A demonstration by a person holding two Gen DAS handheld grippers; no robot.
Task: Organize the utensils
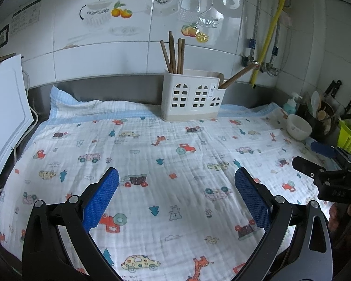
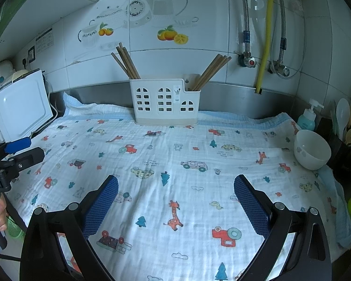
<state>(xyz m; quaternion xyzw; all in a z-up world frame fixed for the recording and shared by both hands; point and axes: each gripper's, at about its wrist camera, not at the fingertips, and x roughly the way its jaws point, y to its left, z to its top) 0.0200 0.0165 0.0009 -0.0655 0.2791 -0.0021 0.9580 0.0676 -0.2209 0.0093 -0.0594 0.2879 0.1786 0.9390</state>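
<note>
Chopsticks (image 2: 128,63) stand in the holder (image 2: 162,104), well beyond both gaping tongs.

A crinkled, matt woven cloth (image 2: 175,164) lies under the smooth plastic caddy (image 2: 161,103), which holds matt wooden chopsticks (image 2: 128,63); glossy tiles (image 2: 199,53) rise behind it, and a glossy bowl (image 2: 312,149) sits right of it.

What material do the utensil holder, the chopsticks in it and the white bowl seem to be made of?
Utensil holder: likely moulded plastic, matte white, with cut-out window shapes.
Chopsticks: probably wood or bamboo, plain brown and dull.
White bowl: looks like glazed ceramic, smooth with a soft shine, though melamine is possible.
</note>
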